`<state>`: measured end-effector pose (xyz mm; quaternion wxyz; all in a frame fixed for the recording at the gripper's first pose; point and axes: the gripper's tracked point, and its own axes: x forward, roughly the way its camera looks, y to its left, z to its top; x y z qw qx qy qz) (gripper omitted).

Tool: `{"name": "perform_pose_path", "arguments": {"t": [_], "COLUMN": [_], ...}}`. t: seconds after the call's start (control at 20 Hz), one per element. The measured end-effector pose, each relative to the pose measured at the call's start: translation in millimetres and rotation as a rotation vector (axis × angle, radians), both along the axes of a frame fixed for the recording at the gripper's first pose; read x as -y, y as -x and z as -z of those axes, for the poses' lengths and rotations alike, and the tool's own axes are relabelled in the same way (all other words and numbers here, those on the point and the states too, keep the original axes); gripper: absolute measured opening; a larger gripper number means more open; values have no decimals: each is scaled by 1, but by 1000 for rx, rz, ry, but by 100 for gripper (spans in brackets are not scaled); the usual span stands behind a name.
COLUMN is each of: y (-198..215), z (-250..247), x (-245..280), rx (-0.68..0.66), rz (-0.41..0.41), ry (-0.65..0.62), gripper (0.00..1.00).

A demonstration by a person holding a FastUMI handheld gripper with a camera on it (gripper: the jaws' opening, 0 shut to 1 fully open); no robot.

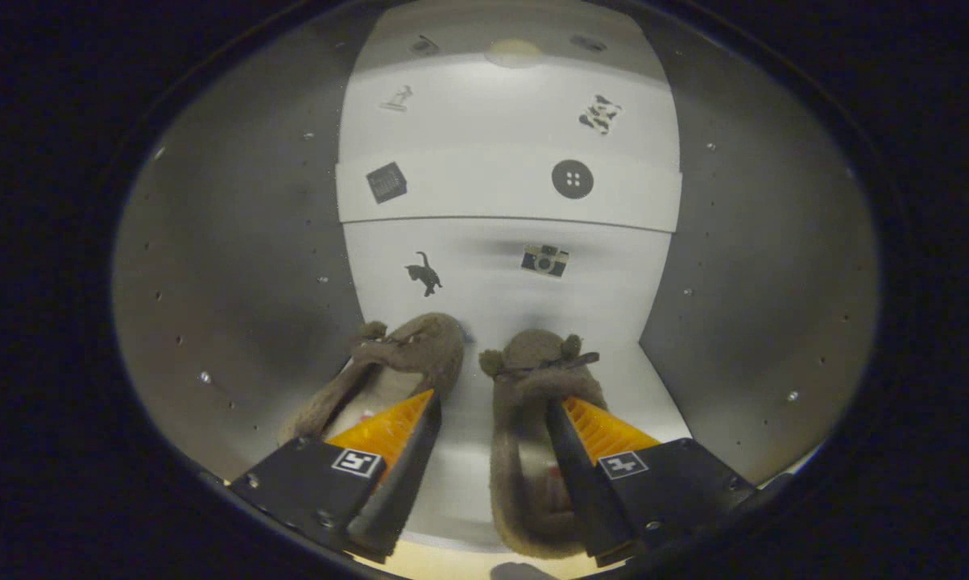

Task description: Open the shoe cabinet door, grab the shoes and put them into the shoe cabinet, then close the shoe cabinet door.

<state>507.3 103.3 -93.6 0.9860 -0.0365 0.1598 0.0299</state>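
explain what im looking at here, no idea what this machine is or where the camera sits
This is a hand-held two-finger gripper, a tool a person carries to do a chore; there is no robot arm. The camera rides on the gripper and looks forward along its two fingers, the wedge shapes low in the picture. Its fisheye lens bends everything into a round image.

You are looking into a white shoe cabinet. Its back panel carries small stickers: a black cat, a camera, a round button and others. On the cabinet's floor lies a pair of fuzzy grey-brown slippers, toes toward the back. The left slipper lies by the left finger, the right slipper by the right finger.

The fingers stand open with bare floor between them, so they seem to hold nothing.
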Motion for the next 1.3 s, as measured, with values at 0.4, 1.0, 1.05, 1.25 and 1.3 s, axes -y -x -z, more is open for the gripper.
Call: {"name": "perform_pose_path", "arguments": {"t": [0.4,1.0,1.05,1.25,1.3], "y": [113,360,376,436,449], "z": [-43,-85,-84,-85,-85], "x": [-29,-44,-40,2,17], "rx": [205,342,334,344,347], "rz": [-52,-219,-237,-226,-208], "ry": [16,-75,-89,-90,-82], "gripper": [86,100,100,100,100]}}
